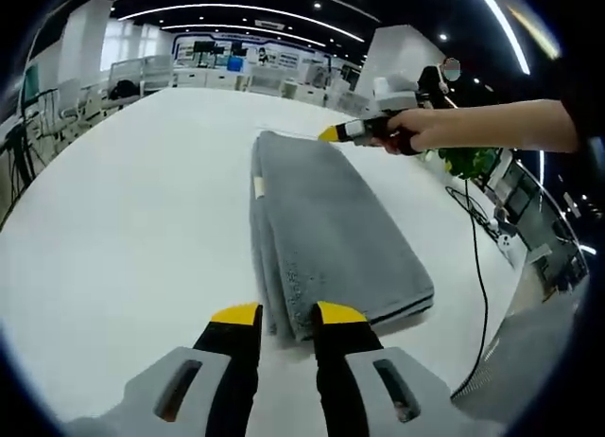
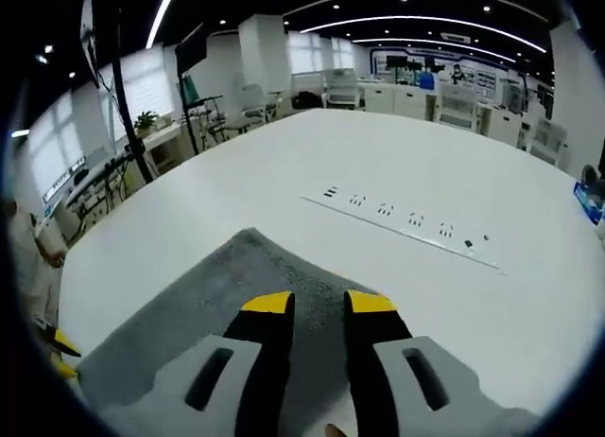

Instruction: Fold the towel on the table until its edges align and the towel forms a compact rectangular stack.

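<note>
The grey towel (image 1: 326, 229) lies folded into a long, layered rectangle on the white table (image 1: 142, 210). My left gripper (image 1: 288, 314) stands open at the towel's near end, and the near corner reaches into the gap between the yellow-tipped jaws. My right gripper (image 1: 329, 132), held by a hand, sits at the far right corner of the towel. In the right gripper view, the right gripper (image 2: 319, 305) hovers open over the grey towel (image 2: 208, 286), with cloth showing between its jaws. The left gripper's yellow tip (image 2: 61, 347) peeks in at the towel's other end.
A white power strip (image 2: 406, 219) lies on the table beyond the towel. A black cable (image 1: 480, 267) hangs off the table's right edge. A person (image 2: 28, 257) stands beside the table. Desks and chairs fill the room behind.
</note>
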Demonstrator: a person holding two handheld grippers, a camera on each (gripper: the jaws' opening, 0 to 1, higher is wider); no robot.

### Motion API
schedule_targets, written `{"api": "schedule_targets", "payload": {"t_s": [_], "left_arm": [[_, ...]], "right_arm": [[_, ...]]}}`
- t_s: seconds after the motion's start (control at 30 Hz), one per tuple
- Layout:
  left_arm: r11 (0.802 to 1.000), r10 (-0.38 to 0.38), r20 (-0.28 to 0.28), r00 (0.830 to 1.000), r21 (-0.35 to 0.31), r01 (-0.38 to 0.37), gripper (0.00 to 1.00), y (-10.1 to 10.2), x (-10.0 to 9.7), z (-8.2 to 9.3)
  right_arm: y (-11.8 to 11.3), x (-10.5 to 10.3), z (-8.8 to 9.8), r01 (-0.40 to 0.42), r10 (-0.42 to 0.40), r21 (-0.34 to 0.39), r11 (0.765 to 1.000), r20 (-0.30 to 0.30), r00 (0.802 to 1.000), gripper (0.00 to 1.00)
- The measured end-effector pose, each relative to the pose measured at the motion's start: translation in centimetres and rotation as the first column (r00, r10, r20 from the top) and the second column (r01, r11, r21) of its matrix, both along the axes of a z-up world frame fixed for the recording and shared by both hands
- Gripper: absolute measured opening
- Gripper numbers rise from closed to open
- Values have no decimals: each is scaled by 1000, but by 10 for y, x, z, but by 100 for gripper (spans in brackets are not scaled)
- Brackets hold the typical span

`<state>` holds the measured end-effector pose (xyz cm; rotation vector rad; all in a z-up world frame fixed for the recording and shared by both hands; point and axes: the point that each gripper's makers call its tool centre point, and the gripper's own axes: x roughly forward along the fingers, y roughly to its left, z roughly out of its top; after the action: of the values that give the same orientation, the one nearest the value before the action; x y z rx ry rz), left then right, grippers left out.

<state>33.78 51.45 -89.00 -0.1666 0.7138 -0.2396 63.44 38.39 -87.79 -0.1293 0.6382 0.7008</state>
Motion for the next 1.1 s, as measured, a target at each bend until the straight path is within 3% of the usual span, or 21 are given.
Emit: {"api": "schedule_targets", "payload": {"t_s": [0.4,0.53,0.63,0.93,1.1], "left_arm": [[995,-94,21,995,24,93,22,2,35,6],[989,-145,34,989,46,143,22,0,49,9],[986,-162,32,986,47,161,22,0,60,9],[976,-207,27,978,81,204,21,-1,94,6],[969,-229,53,972,103,223,21,0,114,9]], "right_arm": [[-36,-21,-3,62,-60,37,997,-52,997,20],[-43,-34,-1,64,-61,43,997,-55,997,19],[-55,-45,-8,57,-58,-6,998,-72,996,19],[-69,-81,-9,46,-44,13,999,-79,996,19],[-70,-96,-8,50,-46,40,998,-91,995,20]]}}
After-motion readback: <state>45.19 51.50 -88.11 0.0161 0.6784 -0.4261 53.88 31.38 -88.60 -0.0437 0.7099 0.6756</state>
